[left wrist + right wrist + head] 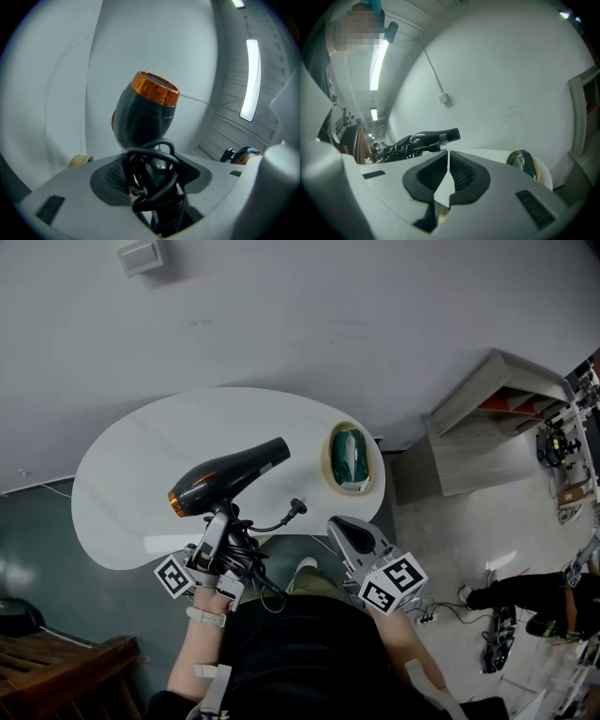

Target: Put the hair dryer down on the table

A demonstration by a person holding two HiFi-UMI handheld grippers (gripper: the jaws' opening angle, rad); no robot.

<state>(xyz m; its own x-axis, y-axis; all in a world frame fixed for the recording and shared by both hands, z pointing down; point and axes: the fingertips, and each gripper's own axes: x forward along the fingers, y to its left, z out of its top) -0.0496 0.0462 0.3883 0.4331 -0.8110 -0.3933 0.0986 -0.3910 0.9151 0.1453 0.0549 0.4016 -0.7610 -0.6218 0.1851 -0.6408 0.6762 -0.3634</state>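
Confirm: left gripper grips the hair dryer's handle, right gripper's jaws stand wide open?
Wrong on the right gripper: its jaws are together and empty, per the right gripper view. The left gripper does grip the hair dryer by its handle.

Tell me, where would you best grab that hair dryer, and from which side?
By the hair dryer's handle, coming from its free end, as the left gripper holds it. The handle is slim enough for the jaws, even with cord wound round it; the barrel looks too fat and round.
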